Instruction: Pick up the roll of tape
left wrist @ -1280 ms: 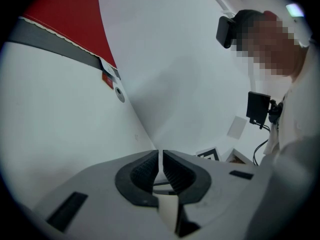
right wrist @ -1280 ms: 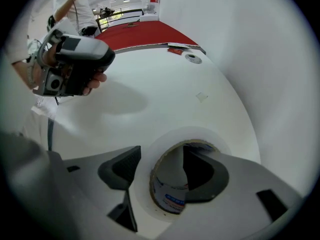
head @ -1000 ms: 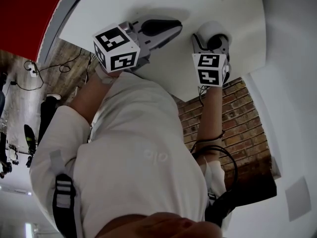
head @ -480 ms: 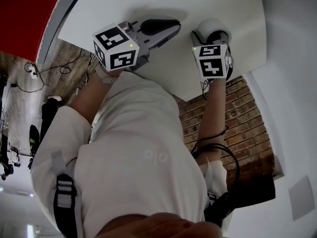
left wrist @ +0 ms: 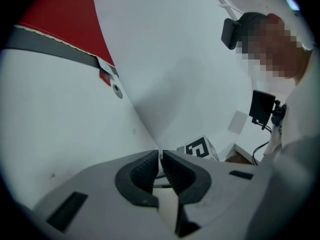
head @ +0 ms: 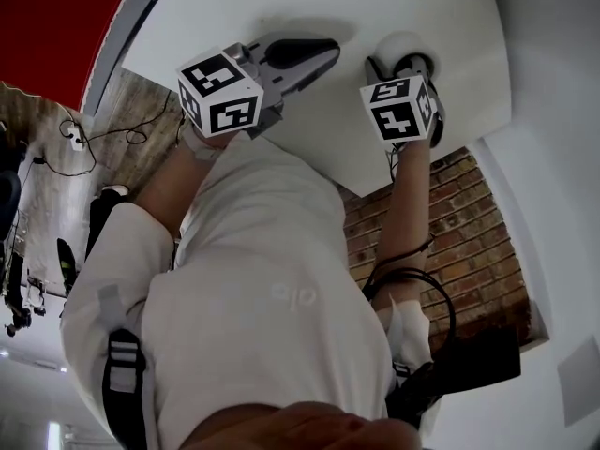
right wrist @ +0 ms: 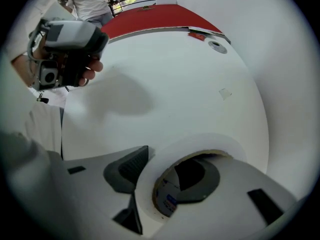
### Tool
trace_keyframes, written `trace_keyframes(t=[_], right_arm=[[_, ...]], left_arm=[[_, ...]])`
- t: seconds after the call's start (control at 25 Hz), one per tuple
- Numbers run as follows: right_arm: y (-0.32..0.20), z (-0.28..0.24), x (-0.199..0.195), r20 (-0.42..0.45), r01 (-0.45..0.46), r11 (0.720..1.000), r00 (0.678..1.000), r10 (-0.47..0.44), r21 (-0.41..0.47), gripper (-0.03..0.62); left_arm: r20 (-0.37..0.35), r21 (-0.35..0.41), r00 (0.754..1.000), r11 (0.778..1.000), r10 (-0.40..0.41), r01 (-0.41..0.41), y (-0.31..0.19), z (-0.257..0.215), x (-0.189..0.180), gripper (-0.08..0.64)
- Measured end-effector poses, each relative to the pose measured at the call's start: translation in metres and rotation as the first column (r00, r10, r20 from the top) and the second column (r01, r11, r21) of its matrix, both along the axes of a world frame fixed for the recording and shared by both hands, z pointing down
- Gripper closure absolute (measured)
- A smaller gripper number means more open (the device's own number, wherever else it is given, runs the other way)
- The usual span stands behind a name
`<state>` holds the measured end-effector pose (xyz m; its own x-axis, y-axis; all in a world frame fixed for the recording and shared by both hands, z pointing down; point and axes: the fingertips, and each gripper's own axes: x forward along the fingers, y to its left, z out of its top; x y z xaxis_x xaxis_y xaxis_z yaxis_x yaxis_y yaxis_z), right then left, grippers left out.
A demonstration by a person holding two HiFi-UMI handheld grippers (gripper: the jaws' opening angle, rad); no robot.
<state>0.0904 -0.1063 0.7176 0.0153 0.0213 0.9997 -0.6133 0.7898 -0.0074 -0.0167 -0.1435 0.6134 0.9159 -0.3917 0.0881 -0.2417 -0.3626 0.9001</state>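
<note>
Your right claw [right wrist: 162, 174] is closing on the tape [right wrist: 200, 143], which lies flat on the white table [right wrist: 175, 74], with one jaw outside the roll and the other inside its core, while your left claw [left wrist: 161, 156] near it is closed on nothing.

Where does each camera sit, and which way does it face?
Head view: on the person's head, steeply down: table, left gripper, right gripper, torso.
Left gripper view: on that gripper, level along shut jaws; shirt at right.
Right gripper view: on that gripper, downward; jaws closing astride the roll of tape; left hand visible.
All three show the table.
</note>
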Motion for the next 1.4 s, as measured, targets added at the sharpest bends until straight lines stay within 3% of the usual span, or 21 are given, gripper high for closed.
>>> trace_keyframes(t=[0.2, 0.36, 0.72, 0.92, 1.04, 1.28, 1.4], right_arm=[[0.002, -0.008, -0.002, 0.024, -0.023, 0.999, 0.999, 0.022, 0.046, 0.419], [0.0, -0.02, 0.0, 0.096, -0.086, 0.993, 0.992, 0.078, 0.076, 0.425], [0.003, -0.047, 0.009, 0.279, -0.249, 0.96, 0.938, 0.205, 0.131, 0.449], [0.005, -0.076, 0.003, 0.457, -0.371, 0.921, 0.843, 0.283, 0.114, 0.459], [-0.003, -0.103, -0.004, 0.536, -0.403, 0.905, 0.798, 0.276, 0.134, 0.459], [-0.009, -0.168, -0.017, 0.7, -0.486, 0.862, 0.665, 0.258, 0.143, 0.46], [0.001, -0.197, -0.017, 0.749, -0.508, 0.848, 0.619, 0.236, 0.152, 0.462]], left_arm=[[0.033, 0.036, 0.999, 0.999, -0.005, 0.004, -0.002, -0.02, -0.008, 0.549], [0.057, 0.061, 0.998, 0.998, -0.012, 0.008, -0.001, -0.035, -0.009, 0.549], [0.132, 0.123, 0.991, 0.992, 0.013, -0.03, 0.015, -0.068, -0.001, 0.549], [0.169, 0.161, 0.986, 0.986, 0.009, -0.037, 0.027, -0.092, 0.004, 0.549], [0.195, 0.185, 0.981, 0.981, 0.023, -0.06, 0.035, -0.11, 0.009, 0.549], [0.218, 0.235, 0.976, 0.969, 0.026, -0.078, 0.06, -0.146, 0.017, 0.549], [0.228, 0.265, 0.973, 0.961, 0.021, -0.082, 0.074, -0.168, 0.022, 0.549]])
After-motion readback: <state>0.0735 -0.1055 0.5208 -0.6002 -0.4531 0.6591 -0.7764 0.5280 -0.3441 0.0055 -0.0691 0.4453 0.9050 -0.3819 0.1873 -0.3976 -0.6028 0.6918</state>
